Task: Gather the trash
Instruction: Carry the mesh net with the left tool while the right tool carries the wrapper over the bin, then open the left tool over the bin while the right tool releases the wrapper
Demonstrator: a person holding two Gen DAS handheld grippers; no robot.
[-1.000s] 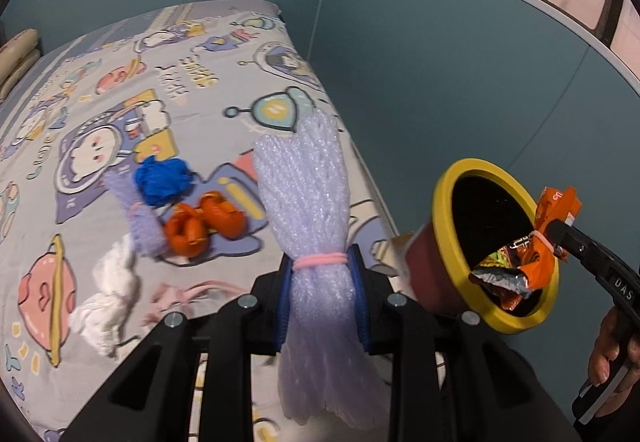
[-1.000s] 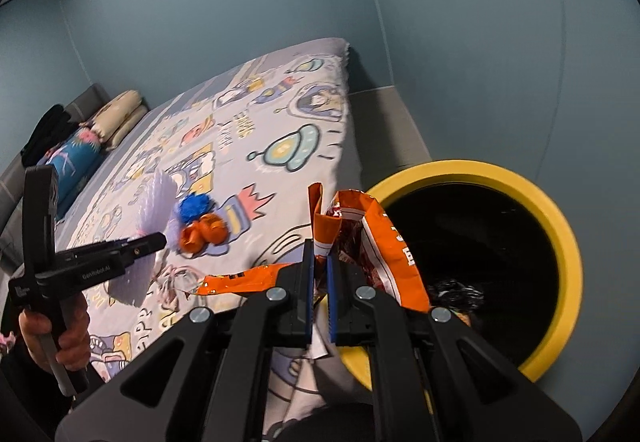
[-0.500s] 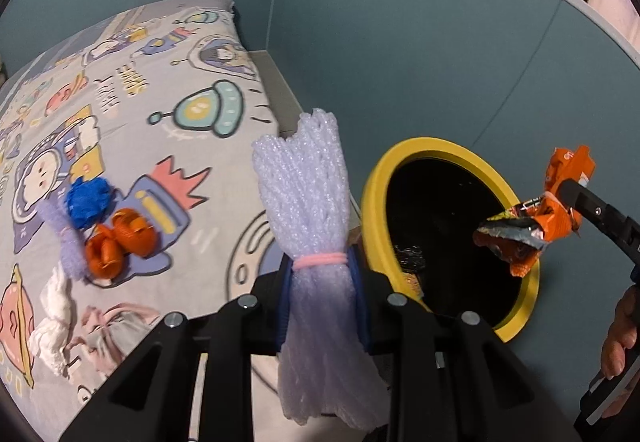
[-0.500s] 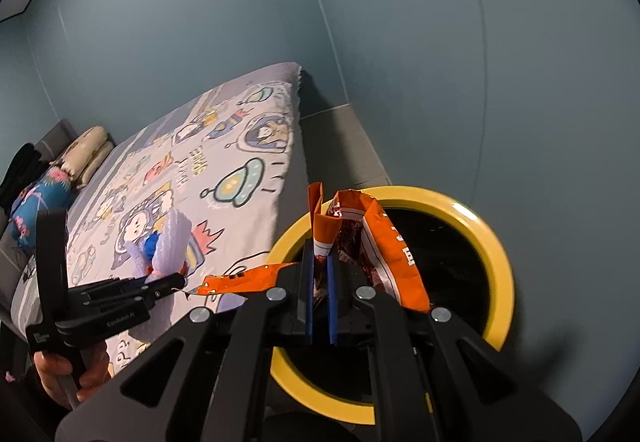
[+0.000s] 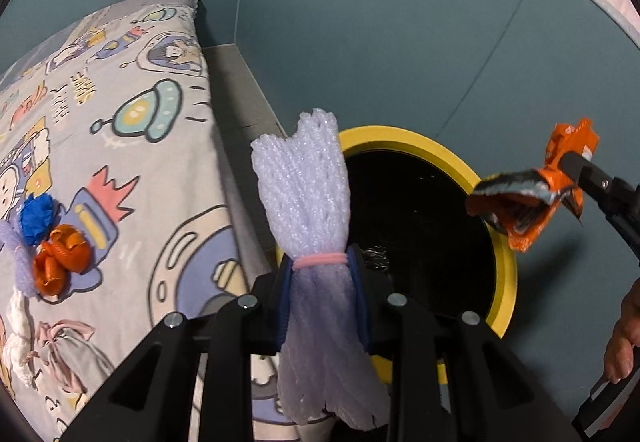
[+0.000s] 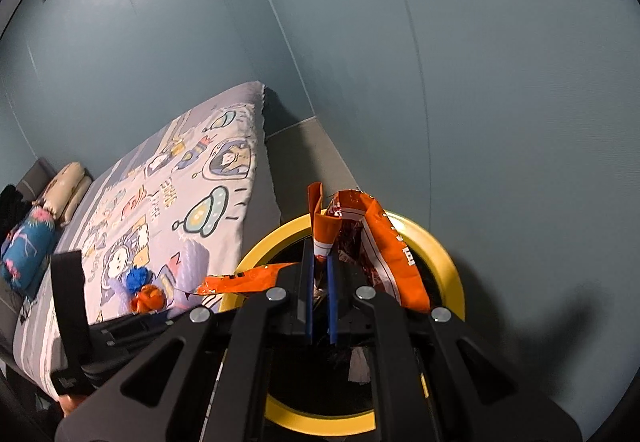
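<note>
Foam netting (image 5: 316,226), tied with a pink band (image 5: 320,260), clamped in left gripper (image 5: 322,278). Right gripper (image 6: 320,282) pinches orange snack wrapper (image 6: 384,254), lettering unreadable, above yellow-rimmed bin (image 6: 448,282). Beyond, cartoon-print bed (image 5: 132,146) holds scraps.

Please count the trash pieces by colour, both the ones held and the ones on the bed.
Orange: 2, snack wrapper, crumpled orange piece
Lilac foam net: 2, held bundle, net on bed
Blue: 1, wad
White: 1, tissue
Total: 6
</note>
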